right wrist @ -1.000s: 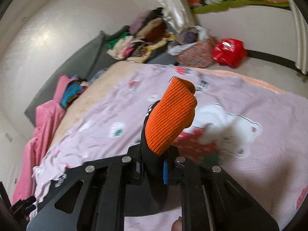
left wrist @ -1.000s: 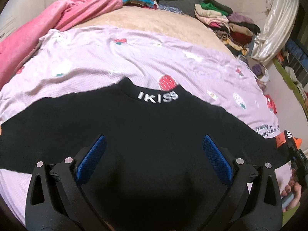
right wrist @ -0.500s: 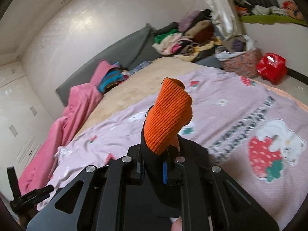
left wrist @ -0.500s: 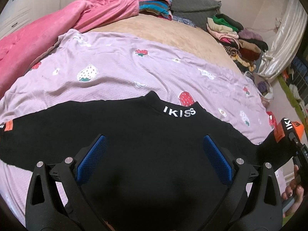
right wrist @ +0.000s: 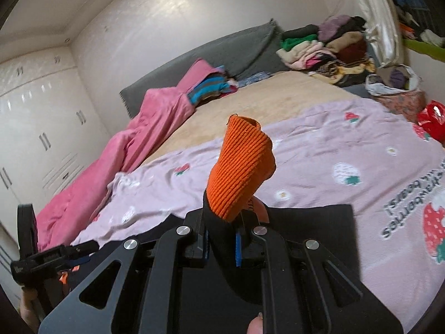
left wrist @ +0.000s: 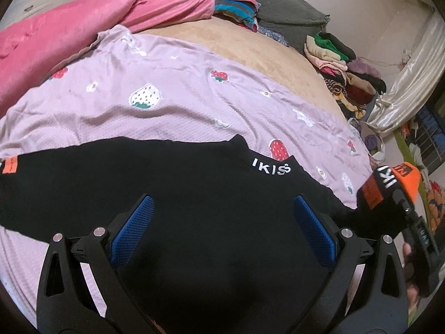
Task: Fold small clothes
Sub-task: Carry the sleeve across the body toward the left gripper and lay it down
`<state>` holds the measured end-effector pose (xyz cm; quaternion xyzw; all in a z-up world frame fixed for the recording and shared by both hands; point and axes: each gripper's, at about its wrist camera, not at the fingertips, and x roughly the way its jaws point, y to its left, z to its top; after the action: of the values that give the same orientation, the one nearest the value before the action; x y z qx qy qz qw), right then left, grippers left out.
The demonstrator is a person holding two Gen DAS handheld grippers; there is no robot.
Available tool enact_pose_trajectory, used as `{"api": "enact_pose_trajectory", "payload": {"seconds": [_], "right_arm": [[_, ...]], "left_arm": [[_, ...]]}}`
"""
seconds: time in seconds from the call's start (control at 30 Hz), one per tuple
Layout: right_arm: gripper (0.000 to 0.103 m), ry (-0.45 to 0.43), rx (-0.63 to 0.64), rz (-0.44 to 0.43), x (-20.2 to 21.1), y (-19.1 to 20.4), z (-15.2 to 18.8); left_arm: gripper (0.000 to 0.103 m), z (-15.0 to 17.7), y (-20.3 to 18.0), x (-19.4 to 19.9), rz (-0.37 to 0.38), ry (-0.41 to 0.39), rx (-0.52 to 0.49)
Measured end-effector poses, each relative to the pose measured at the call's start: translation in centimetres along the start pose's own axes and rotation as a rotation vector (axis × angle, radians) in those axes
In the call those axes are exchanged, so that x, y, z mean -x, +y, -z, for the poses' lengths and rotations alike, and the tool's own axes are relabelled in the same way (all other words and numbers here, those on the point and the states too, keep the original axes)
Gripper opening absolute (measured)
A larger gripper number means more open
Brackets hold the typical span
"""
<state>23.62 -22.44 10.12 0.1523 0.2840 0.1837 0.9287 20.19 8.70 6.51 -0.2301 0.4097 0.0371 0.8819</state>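
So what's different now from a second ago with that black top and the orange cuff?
The right gripper, shut on the orange cuff, has swung that sleeve up and inward over the black top; in the left view it sits higher at the right edge. The left gripper stayed open above the top, gripping nothing. The grip is unchanged, and the top still lies on the sheet.

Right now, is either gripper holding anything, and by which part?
The right gripper is shut on the black top, pinching its sleeve end just behind the orange cuff. The left gripper is open above the top, holding nothing.
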Motion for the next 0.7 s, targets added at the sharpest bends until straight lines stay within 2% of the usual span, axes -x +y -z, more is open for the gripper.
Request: {"api": "enact_pose_trajectory", "payload": {"seconds": [0.4,0.7], "right_arm": [[0.012,0.109,0.145,-0.072,-5.3,8.5,4.7],[0.014,0.209,0.218,-0.101,-8.5,11.5,8.5]], "left_arm": [[0.094,0.0,4.6,-0.7,0.135,0.057,0.106],[0.094,1.0,6.9,-2.3,0.188,0.11,0.156]]}}
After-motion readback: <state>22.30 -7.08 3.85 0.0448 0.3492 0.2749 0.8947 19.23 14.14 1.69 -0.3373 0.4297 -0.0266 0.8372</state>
